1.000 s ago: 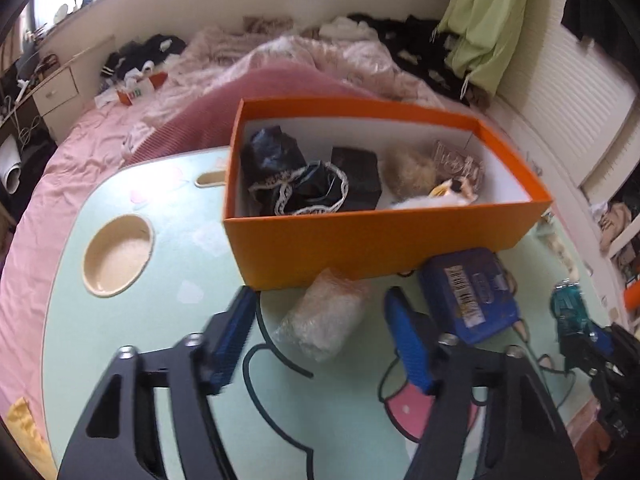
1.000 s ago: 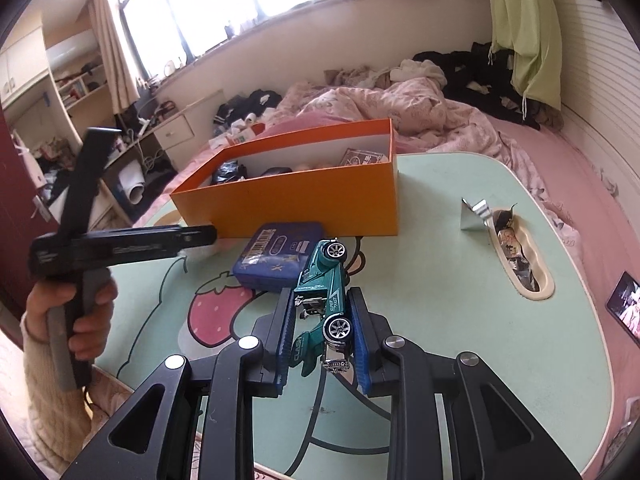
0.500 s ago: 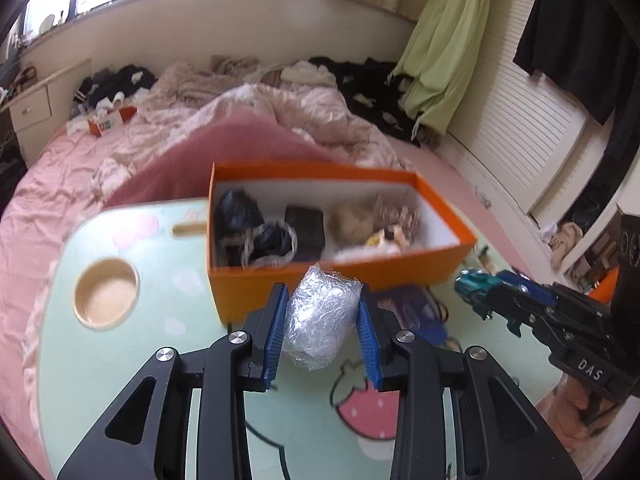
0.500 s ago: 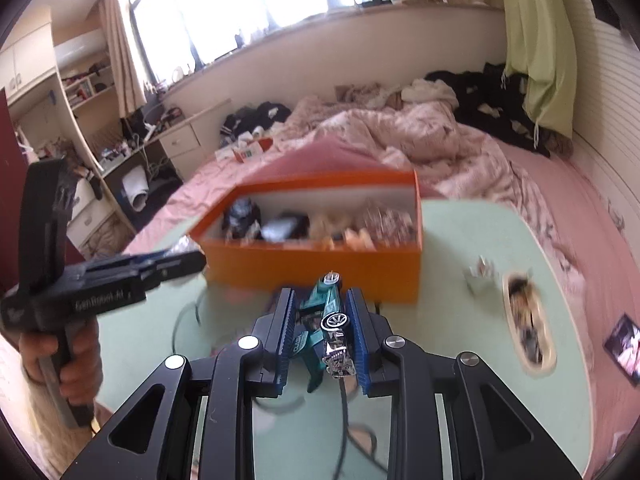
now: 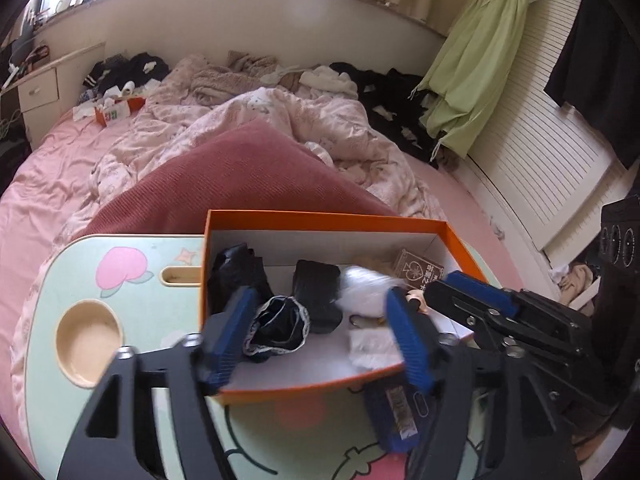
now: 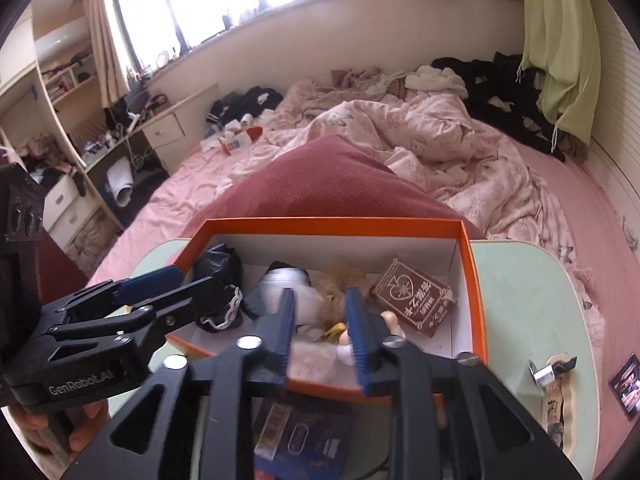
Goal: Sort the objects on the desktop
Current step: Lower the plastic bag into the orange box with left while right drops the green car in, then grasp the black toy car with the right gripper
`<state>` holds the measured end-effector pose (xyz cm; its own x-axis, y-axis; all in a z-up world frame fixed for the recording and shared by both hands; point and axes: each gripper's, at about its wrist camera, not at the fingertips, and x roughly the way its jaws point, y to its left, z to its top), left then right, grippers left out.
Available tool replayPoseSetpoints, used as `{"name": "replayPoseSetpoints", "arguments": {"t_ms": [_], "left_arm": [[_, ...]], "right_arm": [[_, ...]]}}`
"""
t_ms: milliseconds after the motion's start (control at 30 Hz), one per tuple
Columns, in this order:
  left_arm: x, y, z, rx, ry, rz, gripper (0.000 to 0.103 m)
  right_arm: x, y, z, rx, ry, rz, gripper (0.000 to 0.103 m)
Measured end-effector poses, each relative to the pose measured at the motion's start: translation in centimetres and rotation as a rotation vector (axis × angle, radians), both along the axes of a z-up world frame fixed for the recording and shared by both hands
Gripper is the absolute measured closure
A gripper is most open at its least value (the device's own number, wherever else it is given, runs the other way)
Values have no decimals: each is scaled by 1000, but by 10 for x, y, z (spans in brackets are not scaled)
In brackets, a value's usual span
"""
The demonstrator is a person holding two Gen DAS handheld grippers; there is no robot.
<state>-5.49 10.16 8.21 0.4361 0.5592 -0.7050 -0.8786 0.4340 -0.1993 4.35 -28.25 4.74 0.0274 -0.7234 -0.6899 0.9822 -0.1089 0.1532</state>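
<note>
I have both claws over the open orange box (image 5: 320,216), pitched downward, because that is where the loose desktop items are being gathered. The left claw (image 5: 320,344) has its jaws opening wide with nothing pressed between the pads; a blurred white bundle (image 5: 360,288) shows just beyond its right pad, inside the box, and I judge it is dropping free, though the blur prevents certainty. The right claw (image 6: 320,332) also has its jaws opening, to a narrower gap, and I can see no item clamped in it; what shows between the blue pads is box contents lying below. I cannot find the green toy car in either view and cannot say where it lies. Inside the box I note black bundles (image 5: 236,268), a lace-trimmed black pouch (image 5: 278,328), a blond-haired doll (image 6: 344,280) and a brown card pack (image 6: 414,300) against the right wall, all loose and unstacked. A blue case (image 6: 304,440) remains on the green bench (image 6: 520,280), just outside the box's near wall, so the sort is not finished. A foil scrap (image 6: 542,372) sits by the bench's side recess. Beyond the bench lie the bed (image 6: 400,132) and its pink quilt.
</note>
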Motion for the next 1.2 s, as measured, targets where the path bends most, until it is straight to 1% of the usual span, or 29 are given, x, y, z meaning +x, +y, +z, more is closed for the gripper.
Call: {"name": "replayPoseSetpoints", "arguments": {"t_ms": [33,100,133,200,300,367,433,533,633,700,800,867,933,1067,1100,1133,1200], "left_arm": [[-2,-3,3,27,6,12,22],[-5,-6,5,67,32,38,22],[-6,-7,6,80,44,48,22],[-8,-6,7,66,33,49,22],[-14,-14,7,45,-8,32,22],[-14,-22,8,57,-1,22,22],[-13,-33,7,78,31,15,22],[-8,-50,3,98,77,-12,22],[-1,-65,-2,85,97,-62,22],[6,-79,-12,61,129,-104,22],[14,-102,-26,46,162,-151,22],[18,-112,-34,47,189,-161,22],[19,-121,-42,49,211,-158,22],[21,-132,-58,32,237,-163,22],[22,-132,-63,22,243,-161,21],[23,-134,-64,49,248,-145,19],[22,-136,-64,55,239,-139,18]], "right_arm": [[-1,5,2,-14,8,-5,54],[0,15,8,-46,30,-9,53],[-1,18,10,-51,37,-11,50],[-3,26,12,-59,26,-11,48],[-7,36,14,-64,2,-11,48],[-11,46,15,-65,3,-16,48],[-19,57,16,-76,-3,-31,48],[-42,76,23,-100,-37,-88,48],[-65,99,23,-100,-46,-144,48],[-73,110,19,-86,-44,-164,48],[-85,128,5,-58,-45,-194,48],[-95,139,-5,-40,-35,-234,48],[-110,146,-12,-28,-32,-297,48],[-142,148,-16,-7,-99,-367,48],[-147,147,-15,-5,-104,-376,48],[-151,145,-13,-1,-104,-386,48],[-150,136,-9,17,-80,-363,48]]}}
